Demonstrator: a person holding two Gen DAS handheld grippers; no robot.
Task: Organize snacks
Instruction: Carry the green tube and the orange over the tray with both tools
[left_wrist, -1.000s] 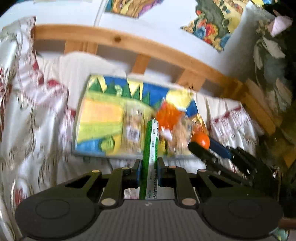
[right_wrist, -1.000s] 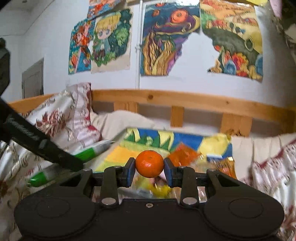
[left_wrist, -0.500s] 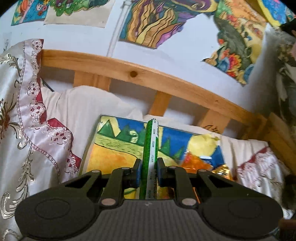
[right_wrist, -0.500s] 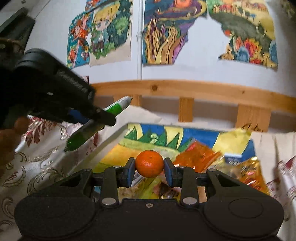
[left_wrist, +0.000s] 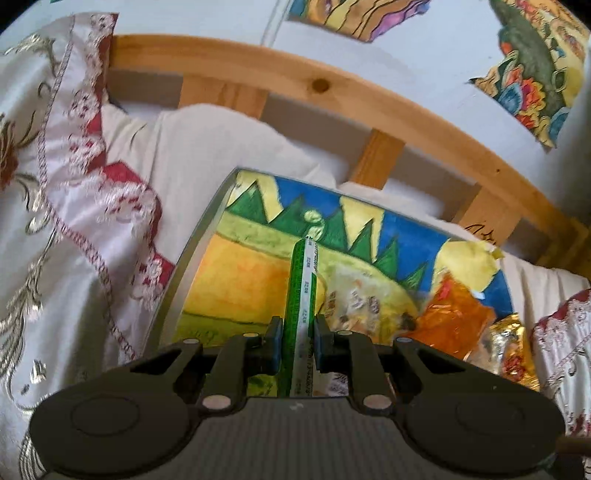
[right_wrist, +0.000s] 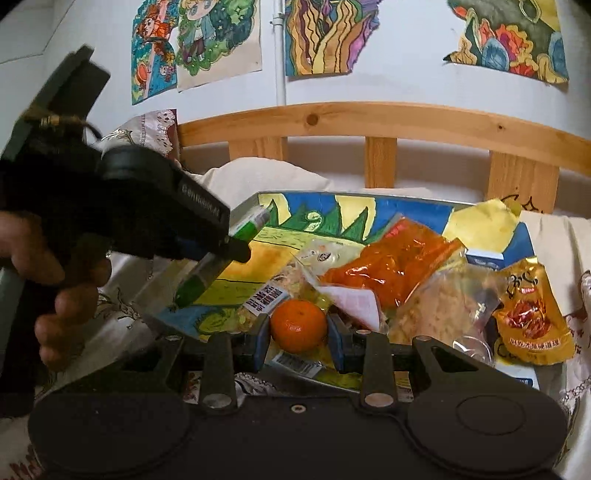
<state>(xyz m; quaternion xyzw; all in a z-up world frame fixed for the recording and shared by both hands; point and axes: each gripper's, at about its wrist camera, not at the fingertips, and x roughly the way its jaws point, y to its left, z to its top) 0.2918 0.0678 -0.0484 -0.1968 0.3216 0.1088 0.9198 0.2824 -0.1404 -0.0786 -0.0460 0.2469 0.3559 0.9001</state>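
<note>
My left gripper (left_wrist: 297, 341) is shut on a slim green and white snack packet (left_wrist: 301, 291) that stands on edge between the blue pads, above the left half of a painted board (left_wrist: 229, 284). My right gripper (right_wrist: 298, 341) is shut on a small orange tangerine (right_wrist: 298, 325), just over the board's near edge. In the right wrist view the left gripper (right_wrist: 236, 251) comes in from the left with the green packet (right_wrist: 207, 266), held by a person's hand (right_wrist: 55, 280). An orange bag (right_wrist: 399, 262), clear snack bags (right_wrist: 443, 306) and a gold pouch (right_wrist: 532, 314) lie piled on the board's right side.
The board (right_wrist: 295, 210) lies on a bed with white and red embroidered covers (left_wrist: 74, 236) and a pillow (left_wrist: 221, 144). A wooden headboard rail (right_wrist: 369, 122) and a wall with paintings (right_wrist: 325, 33) stand behind. A small blue and white box (right_wrist: 484, 258) sits at the board's far right.
Both grippers have sunk toward the board, still gripping their items. The left gripper has moved over the board's left half, nearer its surface; the snack pile looms larger in the right wrist view.
</note>
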